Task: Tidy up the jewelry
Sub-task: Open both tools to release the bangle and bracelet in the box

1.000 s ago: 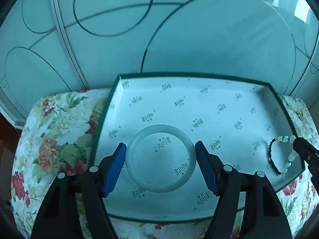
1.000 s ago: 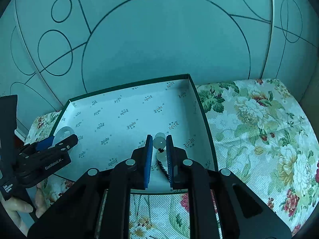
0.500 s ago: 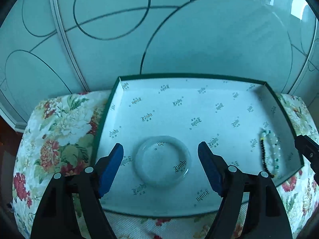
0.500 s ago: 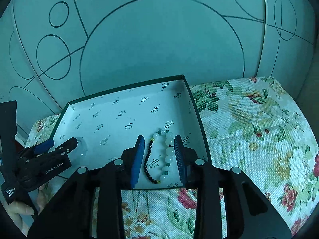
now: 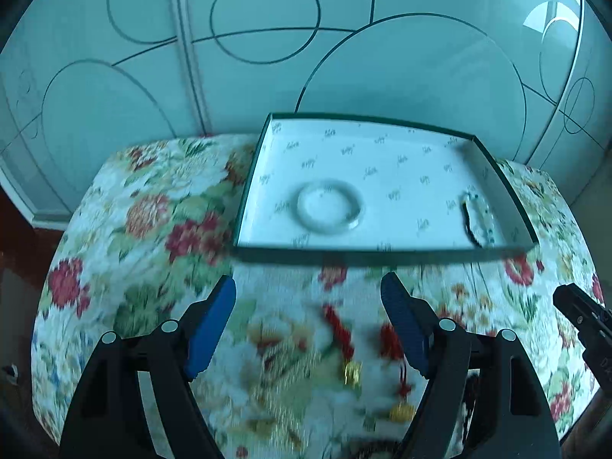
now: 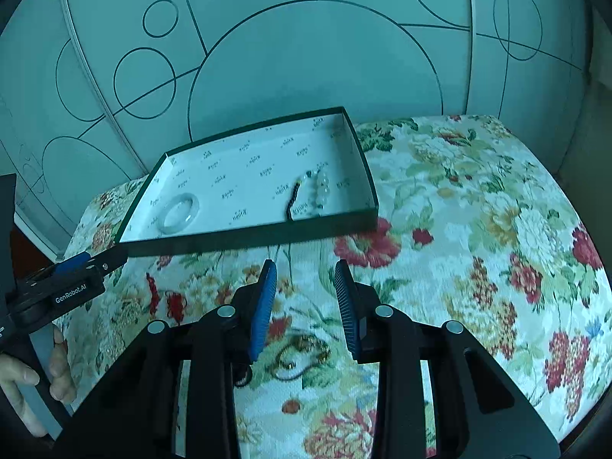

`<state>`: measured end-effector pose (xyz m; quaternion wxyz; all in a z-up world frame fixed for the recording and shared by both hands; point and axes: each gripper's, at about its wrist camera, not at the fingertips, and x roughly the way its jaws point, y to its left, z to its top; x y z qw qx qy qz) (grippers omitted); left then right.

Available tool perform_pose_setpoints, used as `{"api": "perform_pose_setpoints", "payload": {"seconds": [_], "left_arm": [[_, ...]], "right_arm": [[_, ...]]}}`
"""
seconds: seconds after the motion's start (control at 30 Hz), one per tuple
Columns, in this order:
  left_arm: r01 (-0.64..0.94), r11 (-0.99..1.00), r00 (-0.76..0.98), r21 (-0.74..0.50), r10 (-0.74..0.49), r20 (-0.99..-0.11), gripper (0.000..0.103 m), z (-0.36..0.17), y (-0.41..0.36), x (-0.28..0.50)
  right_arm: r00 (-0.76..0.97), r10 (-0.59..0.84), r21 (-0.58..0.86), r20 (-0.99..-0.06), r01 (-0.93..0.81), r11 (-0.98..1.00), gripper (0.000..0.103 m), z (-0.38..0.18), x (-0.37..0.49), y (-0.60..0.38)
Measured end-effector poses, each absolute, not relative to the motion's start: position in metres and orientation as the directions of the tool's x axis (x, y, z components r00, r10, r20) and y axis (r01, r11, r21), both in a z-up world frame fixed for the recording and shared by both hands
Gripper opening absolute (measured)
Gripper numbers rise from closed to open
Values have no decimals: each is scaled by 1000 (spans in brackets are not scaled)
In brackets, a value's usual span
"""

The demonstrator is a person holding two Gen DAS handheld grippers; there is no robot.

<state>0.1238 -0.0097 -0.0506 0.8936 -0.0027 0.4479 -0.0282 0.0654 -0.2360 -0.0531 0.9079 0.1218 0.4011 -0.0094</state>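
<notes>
A shallow dark-green cardboard box with a white printed lining [image 6: 244,239] sits on the bench, which is covered by a floral cloth of red and cream blooms [image 6: 478,229]. Inside the box, toward its left side, a pale translucent jade-like bangle [image 5: 329,205] lies flat. Well apart from it, near the right wall, a bracelet of pale round beads and small black beads [image 6: 310,195] lies stretched out.

Both grippers hover over the cloth on the near side of the box, touching nothing. The left gripper [image 5: 308,321] has its blue-padded fingers set wide apart with only cloth showing between them. The right gripper [image 6: 306,302] has its fingers parted more narrowly, also empty.

On the cloth below the left gripper lie red-corded charms with small gold pieces [image 5: 354,367], blurred. By the right gripper a dark cord with small metal bits [image 6: 302,359] rests on the cloth. A person's hand [image 6: 34,375] grips the left tool's handle.
</notes>
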Motion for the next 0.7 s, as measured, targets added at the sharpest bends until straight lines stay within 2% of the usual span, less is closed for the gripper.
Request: {"api": "perform_pose_setpoints", "payload": {"seconds": [0.33,0.7], "left_arm": [[27,998,530,-53,-59,-846,77,-80,1,57],[73,995,507,-60,-89,-857,77,-88,-23,22]], "right_arm": [[611,78,211,-788,148,966,32,-85,10,-239],[600,74,195,-797,138,971,32,-87,-15,-233]]}}
